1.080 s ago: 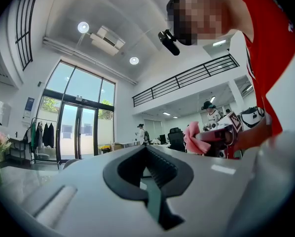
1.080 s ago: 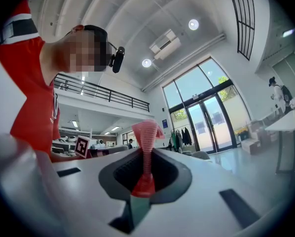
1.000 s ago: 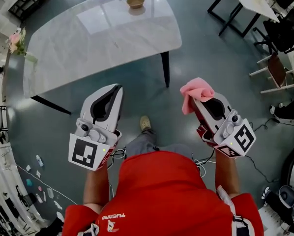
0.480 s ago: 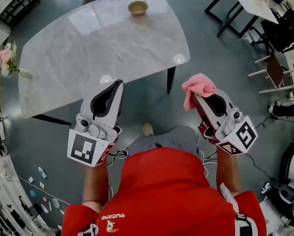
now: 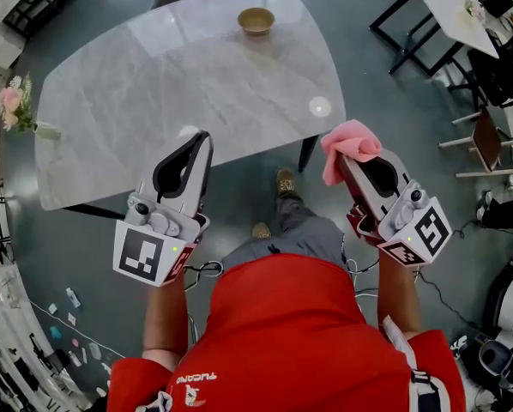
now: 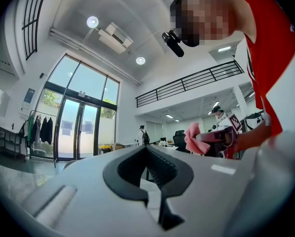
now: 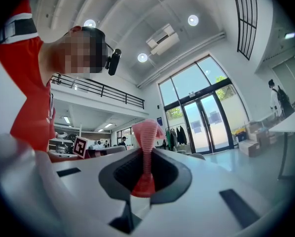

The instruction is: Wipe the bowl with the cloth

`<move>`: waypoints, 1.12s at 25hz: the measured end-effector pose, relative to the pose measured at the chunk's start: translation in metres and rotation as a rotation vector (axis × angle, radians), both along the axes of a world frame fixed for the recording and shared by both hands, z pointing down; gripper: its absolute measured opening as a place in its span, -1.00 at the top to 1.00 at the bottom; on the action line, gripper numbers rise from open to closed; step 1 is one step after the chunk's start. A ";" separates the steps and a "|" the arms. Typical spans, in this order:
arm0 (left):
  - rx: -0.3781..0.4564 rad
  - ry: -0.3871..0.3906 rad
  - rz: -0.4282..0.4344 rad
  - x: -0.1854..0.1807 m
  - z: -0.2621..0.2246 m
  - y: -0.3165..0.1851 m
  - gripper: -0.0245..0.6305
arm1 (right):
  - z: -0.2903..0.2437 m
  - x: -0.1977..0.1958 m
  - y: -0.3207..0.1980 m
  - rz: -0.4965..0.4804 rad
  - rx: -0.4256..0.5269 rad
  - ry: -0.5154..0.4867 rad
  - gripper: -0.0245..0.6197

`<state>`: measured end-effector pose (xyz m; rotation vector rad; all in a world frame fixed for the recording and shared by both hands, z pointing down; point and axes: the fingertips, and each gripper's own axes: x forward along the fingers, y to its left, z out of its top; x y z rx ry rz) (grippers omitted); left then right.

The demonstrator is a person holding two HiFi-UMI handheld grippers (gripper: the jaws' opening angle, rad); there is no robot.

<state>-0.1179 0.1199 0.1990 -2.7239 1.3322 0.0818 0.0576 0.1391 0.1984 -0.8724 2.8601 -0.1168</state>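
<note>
The fingers (image 6: 163, 168) of the left gripper (image 5: 202, 139) are clenched tight, their ribbed dark pads meeting along a single seam with nothing between them. The fingers (image 7: 168, 168) of the right gripper (image 7: 146, 154) are clamped on the pink cloth (image 5: 349, 142). A thin pleated strip of it runs up the gap between them, and the rest bunches in a soft lump over the tips.

The counter (image 5: 153, 101) is a broad slab with rounded corners. Its top is pale, glossy and veined like marble, it catches round glints of light, and it stands on dark legs over a grey-green floor (image 5: 239, 191). In the head view the left gripper's tips reach the counter's near edge, while the right gripper is off its near right corner, over the floor.

The person's red shirt (image 5: 299, 333) fills the bottom of the head view. Each gripper has a smooth white shell. The left one carries a marker cube (image 5: 145, 256) at its rear.

The bowl (image 5: 256, 21) is small, round and tan, with a darker hollow. It sits on the counter close to the far edge, well apart from both grippers and from the cloth. A small spray of pink flowers (image 5: 11, 99) stands near the counter's left end.
</note>
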 end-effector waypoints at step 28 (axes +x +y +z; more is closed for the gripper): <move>-0.055 -0.111 -0.172 0.021 0.009 -0.229 0.91 | 0.008 0.036 -0.269 -0.181 0.003 -0.029 0.86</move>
